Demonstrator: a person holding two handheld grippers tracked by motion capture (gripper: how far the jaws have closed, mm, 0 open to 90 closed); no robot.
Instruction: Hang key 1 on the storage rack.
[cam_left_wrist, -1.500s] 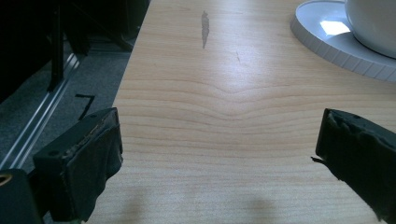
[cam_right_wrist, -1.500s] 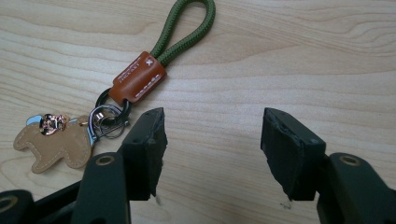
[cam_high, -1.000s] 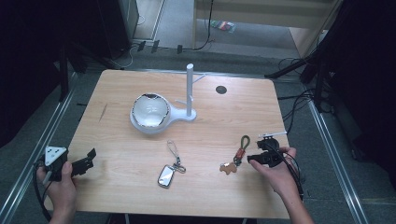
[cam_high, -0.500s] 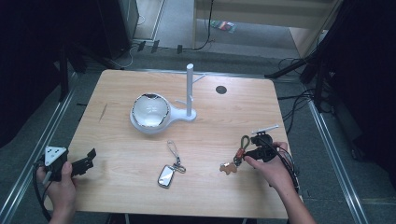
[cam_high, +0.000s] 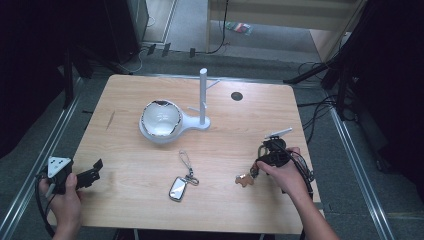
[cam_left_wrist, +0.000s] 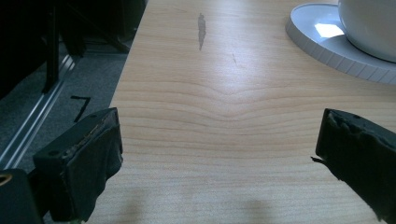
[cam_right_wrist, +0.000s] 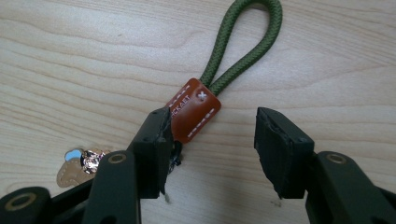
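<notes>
Two claws are held over the light wooden bench (cam_high: 150, 200), one in each hand. Left claw (cam_high: 92, 175) is seen at the near left corner, jaws spread wide over bare wood, nothing between them; in the left gripper view (cam_left_wrist: 219, 154) only the rim of the white round dish base (cam_left_wrist: 327, 44) is seen ahead at upper right. Right claw (cam_high: 267, 152) is held low at the near right side, jaws partly apart, nothing clamped. In the right gripper view (cam_right_wrist: 210, 140) the brown stitched leather tab (cam_right_wrist: 194, 109) of the olive-green cord loop keychain (cam_right_wrist: 243, 44) is seen lying flat on the wood, touching the inner face of the jaw on the left; the other jaw is clear of it. A small brown charm (cam_right_wrist: 81, 163) is seen beside that jaw. Mid-bench: a white bowl on a stand with an upright white peg post (cam_high: 203, 95), and nearer, a silver key fob on a thin loop (cam_high: 177, 187), well apart from both claws.
</notes>
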